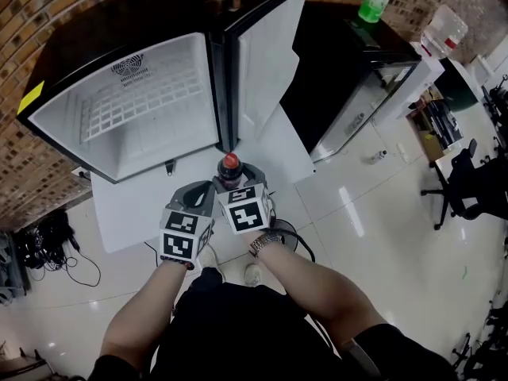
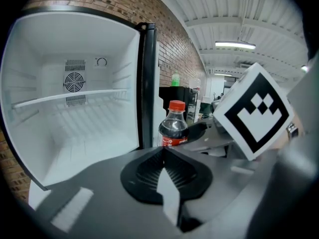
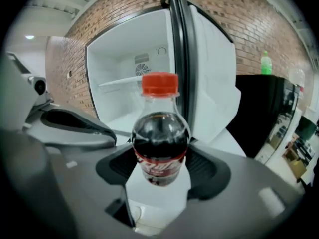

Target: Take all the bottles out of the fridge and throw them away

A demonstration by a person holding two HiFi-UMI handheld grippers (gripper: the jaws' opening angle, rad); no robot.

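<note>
The right gripper [image 3: 162,166] had its jaws closed on a cola bottle [image 3: 160,138], pads pressed against the labelled belly from both sides. The red cap stood upright above them and the bottle hung in the air, just in front of the open fridge [image 1: 151,133]. The left gripper [image 2: 162,156] sat just left of it with its jaws together and nothing between them. From that side the bottle showed just beyond the left gripper's tips, to the right. The fridge compartment showed 1 bare wire shelf [image 1: 131,101] and white walls, with no bottle visible in it. Its door [image 1: 266,54] was swung wide to the right. Farther right, 1 green bottle [image 1: 373,2] stood on top of a black cabinet [image 1: 333,70], outside the fridge. The step in hand looked like carrying off a removed bottle, probably the last one, so the emptying seemed nearly done and the throwing away not yet done. No bin appeared in any view, so the next move would call for turning away from the fridge to find one. The right jaws would need to stay firm on the smooth, rounded plastic, with the bottle upright, and open only over the bin.
</note>
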